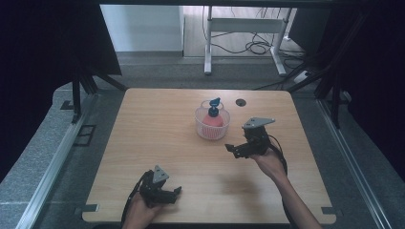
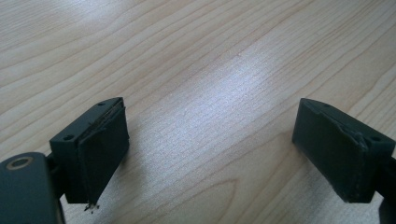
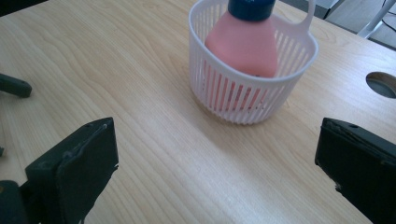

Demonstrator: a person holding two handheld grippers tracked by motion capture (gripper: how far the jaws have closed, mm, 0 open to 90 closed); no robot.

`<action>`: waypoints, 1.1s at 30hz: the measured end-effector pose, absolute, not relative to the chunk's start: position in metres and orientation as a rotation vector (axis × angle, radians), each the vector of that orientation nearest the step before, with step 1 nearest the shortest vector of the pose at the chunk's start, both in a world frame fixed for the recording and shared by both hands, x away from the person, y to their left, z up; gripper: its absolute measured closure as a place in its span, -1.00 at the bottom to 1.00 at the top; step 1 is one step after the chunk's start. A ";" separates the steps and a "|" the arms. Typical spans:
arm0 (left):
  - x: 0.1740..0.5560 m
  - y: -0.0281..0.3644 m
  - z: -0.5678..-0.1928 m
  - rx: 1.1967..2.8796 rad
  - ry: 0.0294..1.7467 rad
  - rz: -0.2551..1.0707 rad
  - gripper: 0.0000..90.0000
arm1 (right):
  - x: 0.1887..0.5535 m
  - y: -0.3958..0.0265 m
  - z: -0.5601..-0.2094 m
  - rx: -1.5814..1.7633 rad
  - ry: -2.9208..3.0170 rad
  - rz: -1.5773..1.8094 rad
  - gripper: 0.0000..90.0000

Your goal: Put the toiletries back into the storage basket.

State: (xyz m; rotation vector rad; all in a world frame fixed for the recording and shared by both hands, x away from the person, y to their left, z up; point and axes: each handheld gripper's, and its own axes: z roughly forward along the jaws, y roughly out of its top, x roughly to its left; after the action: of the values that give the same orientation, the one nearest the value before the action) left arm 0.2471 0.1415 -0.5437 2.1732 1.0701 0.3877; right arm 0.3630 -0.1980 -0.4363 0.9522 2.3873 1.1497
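Note:
A pink bottle (image 1: 213, 119) (image 3: 243, 46) with a blue pump top stands upright inside a small white slatted basket (image 1: 202, 127) (image 3: 233, 95) on the far middle of the wooden table (image 1: 157, 138). My right gripper (image 1: 233, 150) (image 3: 217, 172) hovers just right of and nearer than the basket, jaws wide apart with nothing between them. Near the table's front edge my left gripper (image 1: 173, 193) (image 2: 210, 154) is open over bare wood, holding nothing.
A round cable hole (image 1: 240, 102) (image 3: 383, 84) sits in the table behind and right of the basket. Beyond the far edge stand a white desk frame (image 1: 241, 28) and cables on the floor. Metal rails (image 1: 62, 152) run along both sides.

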 end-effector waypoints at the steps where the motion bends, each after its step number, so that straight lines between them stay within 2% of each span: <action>1: 0.247 0.141 -0.544 2.173 1.070 0.388 -0.77 | 0.361 -0.200 -0.438 0.954 2.386 1.150 -1.00; 33: 0.247 0.141 -0.544 2.170 1.076 0.392 -0.77 | 0.315 -0.249 -0.488 1.050 2.396 1.089 -1.00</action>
State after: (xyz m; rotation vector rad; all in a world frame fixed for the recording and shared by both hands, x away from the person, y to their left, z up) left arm 0.2471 0.1408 -0.5438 2.1704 1.0764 0.3915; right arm 0.3146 -0.2493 -0.4880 1.0504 2.3959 1.0890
